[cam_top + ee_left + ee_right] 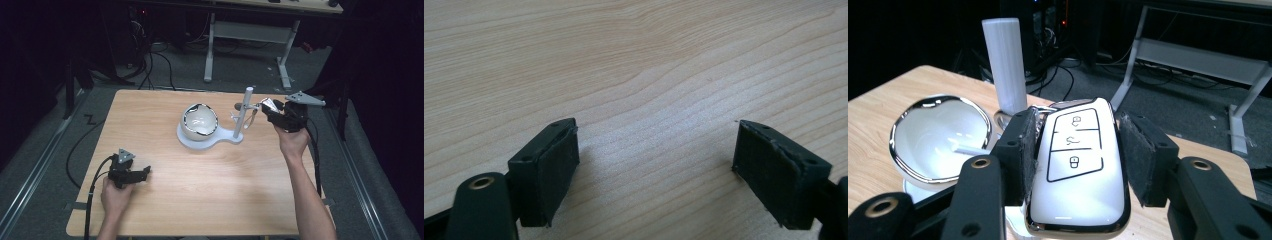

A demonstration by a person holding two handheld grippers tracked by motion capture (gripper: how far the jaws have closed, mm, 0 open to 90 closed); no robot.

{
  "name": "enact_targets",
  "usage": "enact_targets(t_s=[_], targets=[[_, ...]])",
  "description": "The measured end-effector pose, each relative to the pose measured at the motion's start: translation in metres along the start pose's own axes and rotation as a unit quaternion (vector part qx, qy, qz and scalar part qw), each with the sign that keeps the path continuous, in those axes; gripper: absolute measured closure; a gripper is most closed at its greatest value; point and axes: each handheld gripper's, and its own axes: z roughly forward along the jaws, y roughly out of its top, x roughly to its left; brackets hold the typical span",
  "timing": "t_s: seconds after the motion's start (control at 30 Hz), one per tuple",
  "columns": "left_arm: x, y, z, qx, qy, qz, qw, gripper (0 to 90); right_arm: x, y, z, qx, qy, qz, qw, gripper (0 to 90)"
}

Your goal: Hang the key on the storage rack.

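Observation:
A white car key fob (1075,172) with three button icons and a chrome rim sits between the pads of my right gripper (1077,150), which is shut on it. In the high view that gripper (274,111) holds the fob (269,104) in the air beside the white post (243,111) of a stand. The stand's flat base (210,138) carries a white bowl (199,122) with a chrome rim. My left gripper (146,172) rests low over the wooden table (200,200) at the front left, open, with bare wood between its pads (553,170).
A small peg sticks out from the post (1004,65) over the bowl (938,137). Cables lie on the floor behind the table, and a white desk frame (250,35) stands farther back. The table's right edge is close to my right hand.

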Motion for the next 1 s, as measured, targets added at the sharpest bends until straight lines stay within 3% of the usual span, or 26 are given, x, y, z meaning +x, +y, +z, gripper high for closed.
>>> enact_targets(t_s=[0.27,0.5,0.83,1.0], targets=[[0.0,0.0,0.0,0.0,0.0,0.0,1.0,18.8,0.004,-0.002,0.003,0.011,-0.004,-0.012,0.9999,50.9],[0.0,0.0,0.0,0.0,0.0,0.0,1.0,18.8,-0.001,-0.012,0.006,0.018,0.002,0.004,0.9998,50.9],[0.0,0.0,0.0,0.0,0.0,0.0,1.0,18.9,0.005,-0.017,0.01,0.026,0.005,-0.006,0.9996,50.8],[0.0,0.0,0.0,0.0,0.0,0.0,1.0,18.9,0.004,-0.025,0.013,0.029,0.007,0.001,0.9996,50.8]])
